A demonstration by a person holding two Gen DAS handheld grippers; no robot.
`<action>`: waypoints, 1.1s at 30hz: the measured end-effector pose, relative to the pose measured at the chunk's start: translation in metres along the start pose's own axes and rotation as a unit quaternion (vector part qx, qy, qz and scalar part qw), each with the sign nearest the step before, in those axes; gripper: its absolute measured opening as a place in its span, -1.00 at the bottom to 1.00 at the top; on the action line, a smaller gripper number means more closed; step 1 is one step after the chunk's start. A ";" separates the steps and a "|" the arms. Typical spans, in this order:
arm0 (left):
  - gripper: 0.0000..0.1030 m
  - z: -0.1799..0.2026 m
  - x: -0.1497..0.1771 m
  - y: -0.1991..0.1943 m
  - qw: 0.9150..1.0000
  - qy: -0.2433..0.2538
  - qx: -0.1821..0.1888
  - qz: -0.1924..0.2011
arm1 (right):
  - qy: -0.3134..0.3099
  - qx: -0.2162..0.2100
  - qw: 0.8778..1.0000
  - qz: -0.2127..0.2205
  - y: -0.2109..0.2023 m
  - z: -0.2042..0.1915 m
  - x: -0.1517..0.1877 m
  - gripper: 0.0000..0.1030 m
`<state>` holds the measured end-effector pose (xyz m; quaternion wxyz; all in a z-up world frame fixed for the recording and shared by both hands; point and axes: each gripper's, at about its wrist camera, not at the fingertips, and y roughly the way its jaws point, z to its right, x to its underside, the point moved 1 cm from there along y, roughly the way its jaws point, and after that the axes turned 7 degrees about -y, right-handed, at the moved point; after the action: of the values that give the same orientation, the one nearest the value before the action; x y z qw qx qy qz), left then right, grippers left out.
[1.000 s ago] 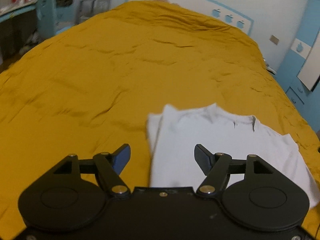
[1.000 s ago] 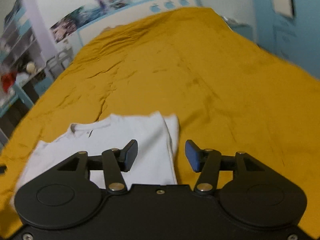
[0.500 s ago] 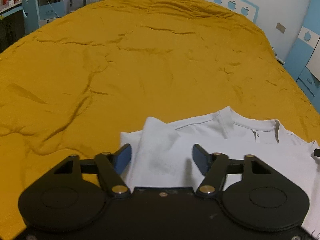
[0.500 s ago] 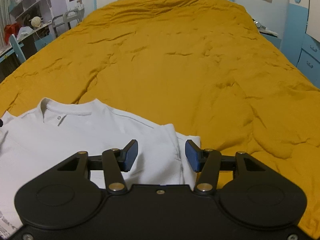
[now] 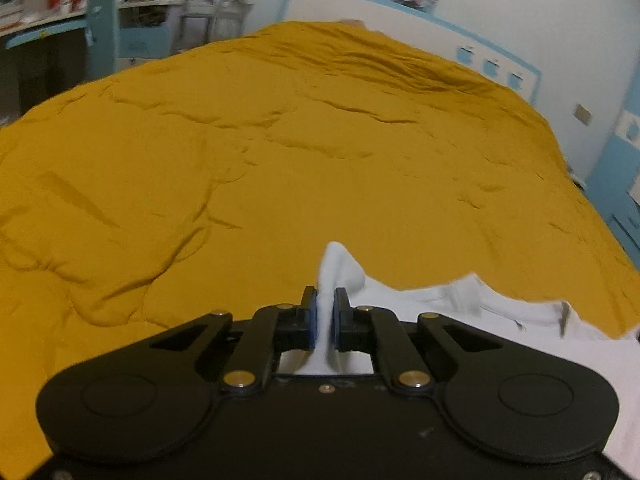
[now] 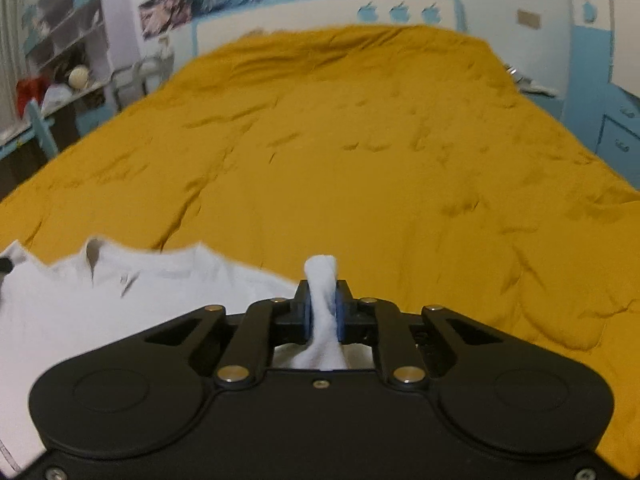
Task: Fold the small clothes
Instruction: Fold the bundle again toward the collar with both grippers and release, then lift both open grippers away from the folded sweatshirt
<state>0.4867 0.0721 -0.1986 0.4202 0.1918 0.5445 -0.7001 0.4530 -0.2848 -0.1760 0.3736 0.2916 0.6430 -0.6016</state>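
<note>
Both grippers are clenched on cloth: the left gripper (image 5: 325, 312) has just closed its jaws on a bunched corner of the white T-shirt (image 5: 500, 320), and the right gripper (image 6: 322, 314) has just closed on the opposite corner (image 6: 320, 276), which stands up as a small twisted tuft between the blue pads (image 6: 306, 314). How much cloth is pinched is hard to say, because the black body of each gripper covers the near part of the shirt. The shirt lies at the near edge of the yellow bedcover (image 5: 280, 160), its collar (image 6: 94, 250) toward the far side, and it is blurred in both views. At far left, open shelves (image 6: 68, 32) hold some things too blurred to name, among them a pale round one (image 6: 78, 76).
</note>
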 end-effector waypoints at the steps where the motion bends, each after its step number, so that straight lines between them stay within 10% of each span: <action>1: -0.84 -0.002 0.001 0.006 1.000 -0.005 -0.009 -0.009 | -0.001 0.005 1.000 -0.009 0.006 -0.001 0.001 -0.80; 9: -0.57 -0.011 0.010 0.019 0.999 0.000 -0.026 -0.043 | 0.027 0.031 0.998 -0.039 0.021 0.006 0.018 -0.61; 11: -0.30 -0.013 0.006 0.009 0.999 0.000 -0.031 -0.040 | 0.033 0.033 0.998 -0.030 0.007 0.007 0.015 -0.24; 19: 0.31 -0.040 0.031 -0.091 0.997 -0.009 0.007 -0.082 | 0.100 -0.024 0.994 -0.044 -0.110 0.021 0.045 -0.02; 30: 0.35 -0.062 0.106 -0.146 0.991 -0.038 0.021 -0.124 | 0.190 -0.033 0.979 -0.060 -0.172 0.016 0.125 0.12; 33: 0.06 -0.064 0.106 -0.145 0.991 -0.038 0.016 -0.125 | 0.180 -0.038 0.981 -0.064 -0.162 0.006 0.124 -0.04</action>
<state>0.2979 0.0986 -0.2096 0.3471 0.1024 0.5365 -0.7624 0.2524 -0.3175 -0.1892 0.2237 0.3390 0.7394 -0.5370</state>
